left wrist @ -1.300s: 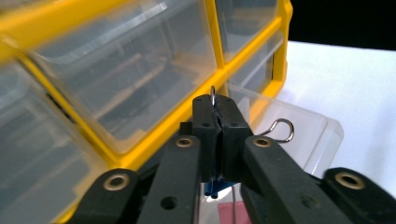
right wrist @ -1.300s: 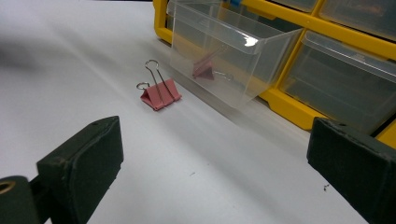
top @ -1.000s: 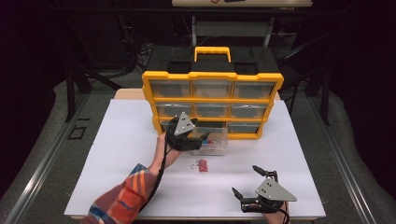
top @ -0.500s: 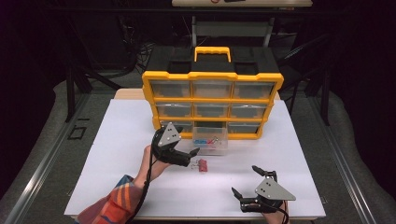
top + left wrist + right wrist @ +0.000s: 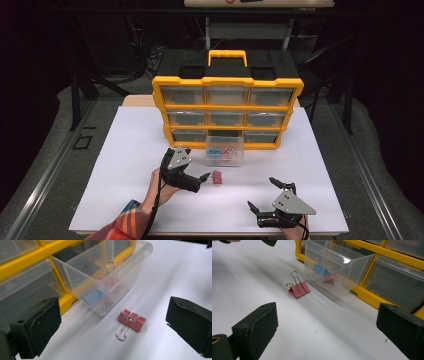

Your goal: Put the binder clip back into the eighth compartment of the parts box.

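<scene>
Compared with a second ago, my left gripper (image 5: 204, 177) has dropped from the drawer (image 5: 224, 155) front down to the table (image 5: 115, 170), jaws spread wide and empty, lined up on the pink binder clip (image 5: 131, 320) lying just in front of the drawer, which is pulled out of the yellow cabinet (image 5: 227, 82). I judge pickup is next. Right gripper (image 5: 260, 192) rests released, well clear of the drawer.

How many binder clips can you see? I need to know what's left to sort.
3: a pink clip lies loose on the table in front of the clear drawer; a blue clip and another pink clip sit inside it. The cabinet's other drawers may hide more.
</scene>
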Demonstrator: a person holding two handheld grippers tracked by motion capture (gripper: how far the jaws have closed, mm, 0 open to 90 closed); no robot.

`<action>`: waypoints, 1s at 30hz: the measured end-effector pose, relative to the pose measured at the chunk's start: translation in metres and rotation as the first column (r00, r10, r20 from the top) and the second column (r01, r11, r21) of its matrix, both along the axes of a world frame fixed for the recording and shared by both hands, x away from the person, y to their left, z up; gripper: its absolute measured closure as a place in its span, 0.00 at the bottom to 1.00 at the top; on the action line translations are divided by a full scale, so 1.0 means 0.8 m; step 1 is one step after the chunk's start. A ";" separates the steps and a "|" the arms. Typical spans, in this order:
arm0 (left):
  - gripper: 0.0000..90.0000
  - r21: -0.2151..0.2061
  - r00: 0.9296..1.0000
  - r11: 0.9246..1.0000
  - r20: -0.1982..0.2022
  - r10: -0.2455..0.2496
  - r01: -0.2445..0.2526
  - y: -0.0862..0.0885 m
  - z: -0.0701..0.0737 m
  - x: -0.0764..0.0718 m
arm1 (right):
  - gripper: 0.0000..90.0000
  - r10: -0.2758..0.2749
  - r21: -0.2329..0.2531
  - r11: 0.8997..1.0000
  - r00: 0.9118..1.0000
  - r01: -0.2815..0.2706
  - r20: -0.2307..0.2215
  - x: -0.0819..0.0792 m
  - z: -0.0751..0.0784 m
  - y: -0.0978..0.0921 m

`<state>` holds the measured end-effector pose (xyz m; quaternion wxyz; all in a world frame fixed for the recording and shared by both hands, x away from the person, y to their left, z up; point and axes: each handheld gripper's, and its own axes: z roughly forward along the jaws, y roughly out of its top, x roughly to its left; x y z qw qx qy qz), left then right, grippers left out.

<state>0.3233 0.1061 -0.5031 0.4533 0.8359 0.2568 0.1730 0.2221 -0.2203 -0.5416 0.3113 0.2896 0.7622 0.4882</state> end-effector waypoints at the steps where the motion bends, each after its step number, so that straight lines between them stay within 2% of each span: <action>1: 0.00 -0.003 1.000 1.000 -0.008 0.000 0.000 0.000 -0.002 -0.001 | 0.04 -0.001 0.000 1.000 1.000 0.001 -0.002 0.000 0.000 0.000; 6: 0.00 0.009 1.000 1.000 -0.031 -0.005 0.006 -0.002 -0.011 -0.004 | 0.04 -0.003 0.000 1.000 1.000 0.003 0.000 0.000 0.000 -0.001; 8: 0.00 0.014 0.998 1.000 -0.054 -0.017 0.018 -0.003 -0.014 -0.006 | 0.04 -0.001 -0.002 1.000 1.000 0.001 -0.001 -0.001 0.000 -0.001; 12: 0.03 0.017 0.998 1.000 -0.055 -0.020 0.021 -0.005 -0.019 -0.008 | 0.04 0.006 -0.004 1.000 1.000 -0.006 -0.002 0.000 0.000 0.001; 14: 0.07 0.010 0.998 1.000 -0.060 -0.016 0.016 -0.006 -0.021 -0.007 | 0.04 0.004 -0.003 1.000 1.000 -0.005 -0.008 0.000 -0.001 0.001; 16: 0.17 0.006 0.997 1.000 -0.068 -0.023 0.024 -0.007 -0.024 -0.007 | 0.04 0.003 -0.002 1.000 1.000 -0.003 -0.006 0.000 -0.001 0.000; 20: 0.26 0.015 0.997 0.999 -0.075 -0.033 0.034 -0.012 -0.030 -0.009 | 0.04 0.007 -0.004 1.000 1.000 -0.007 -0.004 0.000 0.000 0.001; 22: 0.27 0.008 0.997 0.999 -0.067 -0.035 0.036 -0.014 -0.032 -0.010 | 0.03 0.010 -0.007 1.000 1.000 -0.010 -0.008 0.000 0.000 0.002; 25: 0.28 0.004 0.996 0.999 -0.076 -0.038 0.038 -0.017 -0.036 -0.006 | 0.03 0.006 -0.006 1.000 1.000 -0.006 -0.010 0.001 -0.001 0.001; 30: 0.34 0.005 0.994 0.999 -0.102 -0.043 0.043 -0.024 -0.044 0.000 | 0.03 0.008 -0.008 1.000 1.000 -0.008 -0.008 0.000 0.000 0.002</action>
